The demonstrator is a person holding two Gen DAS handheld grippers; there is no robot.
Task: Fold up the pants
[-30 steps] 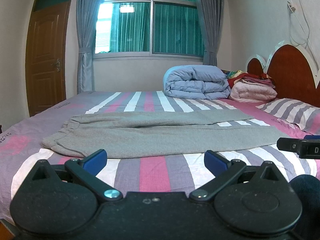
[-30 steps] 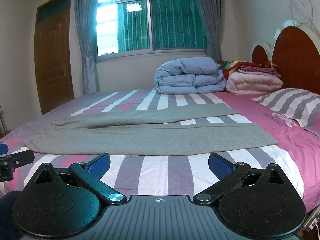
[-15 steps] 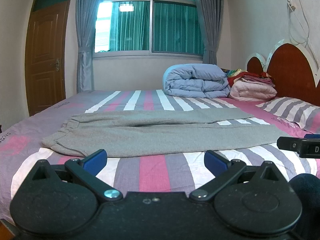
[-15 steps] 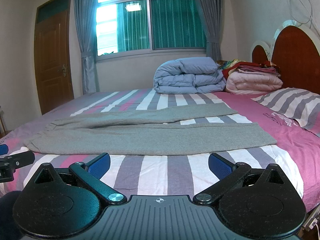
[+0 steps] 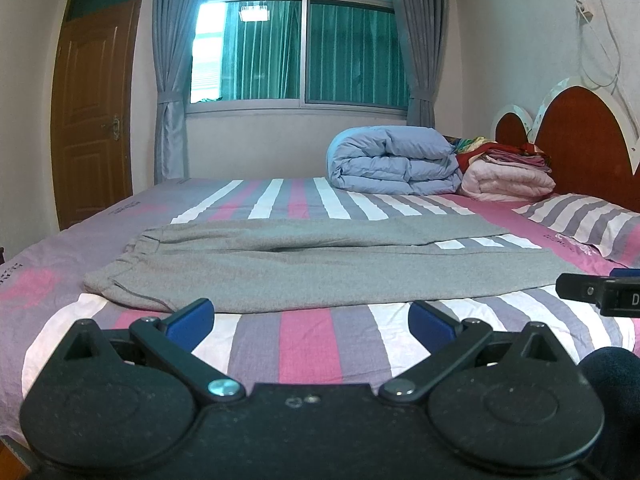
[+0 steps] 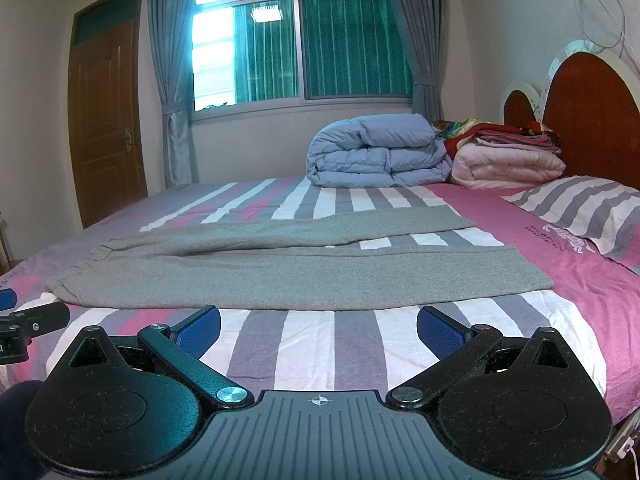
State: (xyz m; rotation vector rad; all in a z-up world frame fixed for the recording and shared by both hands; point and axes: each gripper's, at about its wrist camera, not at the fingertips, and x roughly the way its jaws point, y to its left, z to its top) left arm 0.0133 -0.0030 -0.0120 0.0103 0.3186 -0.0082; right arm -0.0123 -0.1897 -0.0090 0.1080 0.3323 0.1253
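Grey pants [image 5: 320, 268] lie spread flat across the striped bed [image 5: 304, 344], waistband at the left, legs running to the right. They also show in the right wrist view [image 6: 248, 276]. My left gripper [image 5: 312, 320] is open and empty, held near the bed's front edge, short of the pants. My right gripper [image 6: 320, 330] is open and empty, also short of the pants' near edge. Each gripper shows at the edge of the other's view.
A folded blue quilt [image 5: 392, 160] and a pink folded stack [image 5: 508, 178] sit at the far side. A striped pillow [image 5: 588, 220] lies by the wooden headboard [image 5: 584, 140] at right. A door [image 5: 92, 120] and window [image 5: 304, 48] lie beyond.
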